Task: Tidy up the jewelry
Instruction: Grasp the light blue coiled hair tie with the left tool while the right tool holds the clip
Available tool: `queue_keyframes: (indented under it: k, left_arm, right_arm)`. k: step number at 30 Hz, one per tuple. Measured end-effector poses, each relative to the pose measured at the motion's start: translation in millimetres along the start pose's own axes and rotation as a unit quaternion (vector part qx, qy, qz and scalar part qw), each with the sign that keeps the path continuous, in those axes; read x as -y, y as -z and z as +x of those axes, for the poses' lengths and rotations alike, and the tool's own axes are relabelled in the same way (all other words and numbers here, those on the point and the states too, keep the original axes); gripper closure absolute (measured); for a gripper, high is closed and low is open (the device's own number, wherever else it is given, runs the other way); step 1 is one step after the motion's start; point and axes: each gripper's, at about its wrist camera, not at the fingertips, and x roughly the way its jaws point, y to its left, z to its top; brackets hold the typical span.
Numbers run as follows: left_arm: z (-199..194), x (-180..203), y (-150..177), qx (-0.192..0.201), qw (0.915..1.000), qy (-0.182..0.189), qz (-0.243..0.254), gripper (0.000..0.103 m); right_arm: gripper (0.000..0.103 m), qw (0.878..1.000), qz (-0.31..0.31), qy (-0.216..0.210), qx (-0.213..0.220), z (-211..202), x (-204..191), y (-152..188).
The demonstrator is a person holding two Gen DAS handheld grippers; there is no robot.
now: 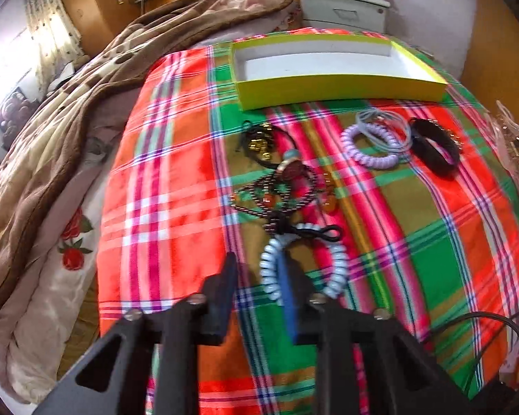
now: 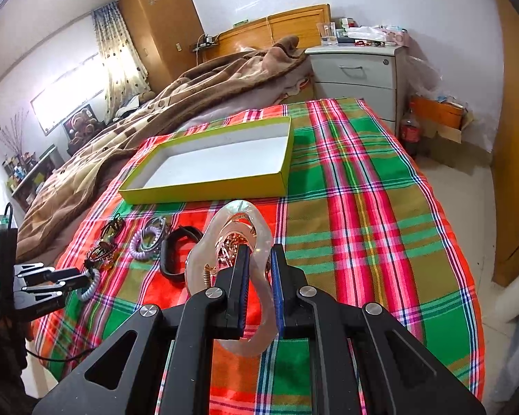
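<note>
Left gripper point(image 1: 259, 266) half-closed astride pale-blue spiral coil bracelet point(image 1: 302, 266), 1 strand between pads, not clamped; snag risk from black cord point(image 1: 315, 232) at 12 o'clock. Right gripper point(image 2: 259, 263) clamped on translucent pink claw clip point(image 2: 231, 238).

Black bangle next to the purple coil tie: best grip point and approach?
Take the black bangle on its near rim, from above, one finger inside the ring and one outside. It lies flat on the plaid cloth, so only the thin band offers a pinch. Its far side crowds the hair ties.
</note>
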Motion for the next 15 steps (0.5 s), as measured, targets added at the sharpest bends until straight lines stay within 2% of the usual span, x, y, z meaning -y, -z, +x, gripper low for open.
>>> queue_keyframes:
  k: [1,3,6,15]
  left_arm:
    - [-1,2,1,0.002,1.0000,0.007,0.001,0.092]
    - [-3,7,3,0.007,0.9999,0.014,0.004,0.093]
    - [-5,6,5,0.009,0.9988,0.047,-0.002,0.093]
    - [-23,3,10,0.033,0.9932,0.111,-0.011,0.093]
  right_arm:
    - [0.090,1.000,0.000,0.002,0.001,-1,-1,0]
    - [0.090,1.000,0.001,0.004,0.002,-3,-2,1]
    - [0.090,1.000,0.003,0.008,0.007,-7,-4,1]
    - [0.090,1.000,0.003,0.013,0.019,-18,-12,-3]
